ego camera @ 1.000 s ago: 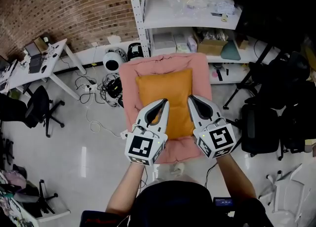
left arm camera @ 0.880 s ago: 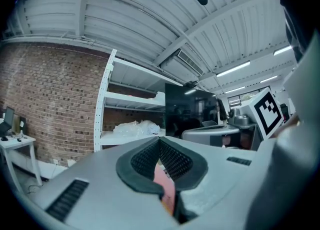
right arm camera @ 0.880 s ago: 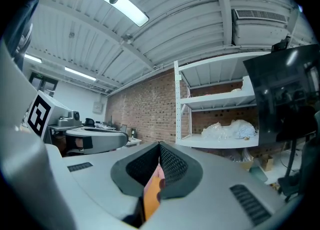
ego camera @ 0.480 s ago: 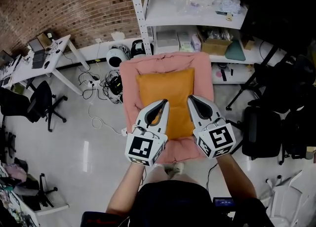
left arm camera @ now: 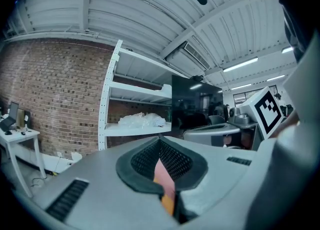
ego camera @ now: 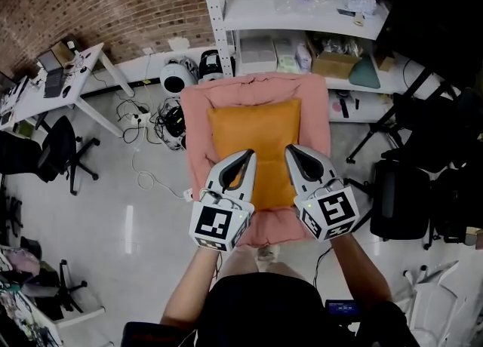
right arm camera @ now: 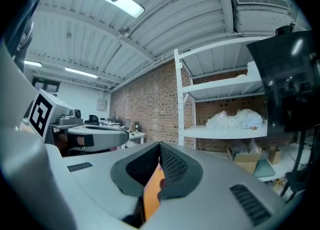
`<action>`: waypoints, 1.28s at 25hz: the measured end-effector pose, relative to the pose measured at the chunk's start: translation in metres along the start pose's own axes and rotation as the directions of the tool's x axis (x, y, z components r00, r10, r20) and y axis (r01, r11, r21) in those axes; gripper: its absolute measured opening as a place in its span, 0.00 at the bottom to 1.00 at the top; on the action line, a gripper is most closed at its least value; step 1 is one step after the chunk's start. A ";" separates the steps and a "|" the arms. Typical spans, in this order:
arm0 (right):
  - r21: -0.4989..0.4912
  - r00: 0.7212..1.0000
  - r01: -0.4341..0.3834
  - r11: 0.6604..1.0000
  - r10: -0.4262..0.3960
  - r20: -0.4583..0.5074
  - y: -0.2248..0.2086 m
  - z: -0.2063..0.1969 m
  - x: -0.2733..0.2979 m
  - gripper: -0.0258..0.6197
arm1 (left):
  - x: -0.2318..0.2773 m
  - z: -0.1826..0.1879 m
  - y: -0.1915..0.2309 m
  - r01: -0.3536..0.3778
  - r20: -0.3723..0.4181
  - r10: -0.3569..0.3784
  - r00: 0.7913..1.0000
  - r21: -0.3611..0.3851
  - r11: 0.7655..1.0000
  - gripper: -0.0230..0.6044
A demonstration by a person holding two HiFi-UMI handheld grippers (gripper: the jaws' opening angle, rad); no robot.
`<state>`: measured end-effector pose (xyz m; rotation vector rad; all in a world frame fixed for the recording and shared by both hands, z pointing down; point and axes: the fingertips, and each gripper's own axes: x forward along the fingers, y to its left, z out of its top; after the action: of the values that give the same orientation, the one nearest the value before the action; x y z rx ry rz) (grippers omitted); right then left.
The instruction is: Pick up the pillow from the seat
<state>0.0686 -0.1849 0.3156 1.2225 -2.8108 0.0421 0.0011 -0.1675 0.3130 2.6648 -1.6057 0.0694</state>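
An orange pillow lies flat on a pink padded seat in the head view. Both grippers are held side by side over the pillow's near half, pointing away from me. My left gripper is shut with nothing in it, its tip over the pillow's left part. My right gripper is likewise shut and empty, over the right part. In the left gripper view the shut jaws show a sliver of pink and orange below them. The right gripper view shows orange beneath its shut jaws.
A white shelf rack with boxes and plastic bags stands behind the seat. Black chairs and bags crowd the right. On the left stand a white desk and an office chair; cables and a round white device lie on the floor.
Both grippers have sunk a little toward the pillow and edged forward; seat and pillow look slightly larger. The jaws stay shut.
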 end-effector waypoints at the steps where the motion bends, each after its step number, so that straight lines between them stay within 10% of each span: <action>1: 0.002 1.000 0.004 1.000 -0.004 -0.005 -0.002 -0.001 0.004 0.07 | 0.004 -0.002 0.003 0.004 -0.005 -0.004 1.000 0.001 1.000 0.04; 32: 0.157 0.948 0.080 0.984 -0.026 -0.317 -0.052 -0.167 0.101 0.07 | 0.074 -0.170 0.089 -0.044 -0.287 -0.011 0.958 -0.185 0.982 0.04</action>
<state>0.0479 -0.2846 0.4901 1.1997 -2.5369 0.4389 -0.0471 -0.2657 0.4871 2.3699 -1.4632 0.2759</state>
